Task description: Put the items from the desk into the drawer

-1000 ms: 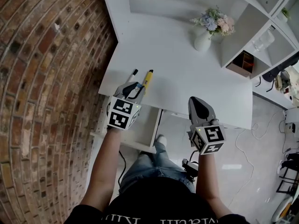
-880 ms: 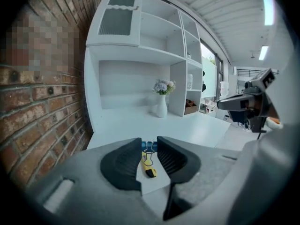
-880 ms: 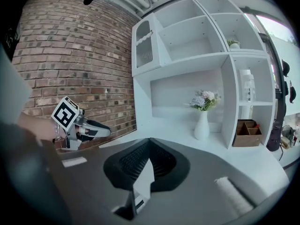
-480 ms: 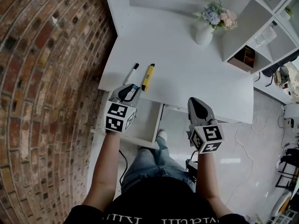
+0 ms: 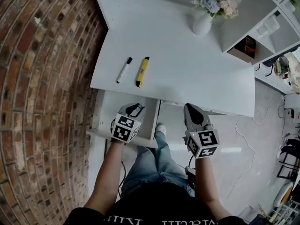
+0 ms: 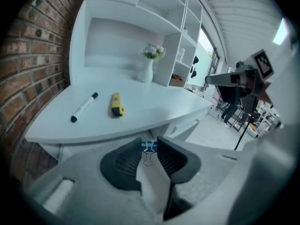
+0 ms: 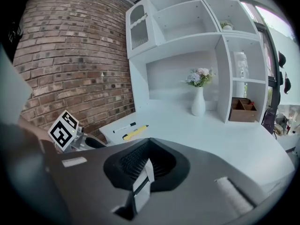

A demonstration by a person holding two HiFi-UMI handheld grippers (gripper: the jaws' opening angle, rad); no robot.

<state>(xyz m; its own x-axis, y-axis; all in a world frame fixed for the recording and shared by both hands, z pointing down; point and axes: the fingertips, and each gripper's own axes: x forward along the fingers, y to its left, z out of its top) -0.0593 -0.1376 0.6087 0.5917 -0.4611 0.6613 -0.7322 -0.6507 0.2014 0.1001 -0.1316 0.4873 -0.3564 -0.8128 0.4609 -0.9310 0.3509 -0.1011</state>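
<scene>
My left gripper (image 5: 136,108) hangs over the open white drawer (image 5: 117,106) under the desk's front edge. It is shut on a small blue binder clip (image 6: 149,147), whose wire loop hangs down between the pads. On the white desk (image 5: 187,74) lie a black-capped marker (image 5: 124,70) and a yellow pen-like item (image 5: 142,71) side by side; both also show in the left gripper view, the marker (image 6: 84,108) left of the yellow item (image 6: 116,104). My right gripper (image 5: 191,110) sits in front of the desk edge to the right of the drawer, shut with nothing in it (image 7: 148,145).
A white vase of flowers (image 5: 203,21) stands at the desk's back right. White shelves (image 5: 262,18) with a brown wooden box (image 5: 244,55) rise on the right. A brick wall (image 5: 42,78) runs along the left. The person's legs are below the drawer.
Both grippers have sunk and drawn back from the desk. The left one went from the desk's front edge by the yellow item to over the open drawer, still gripping the clip.
</scene>
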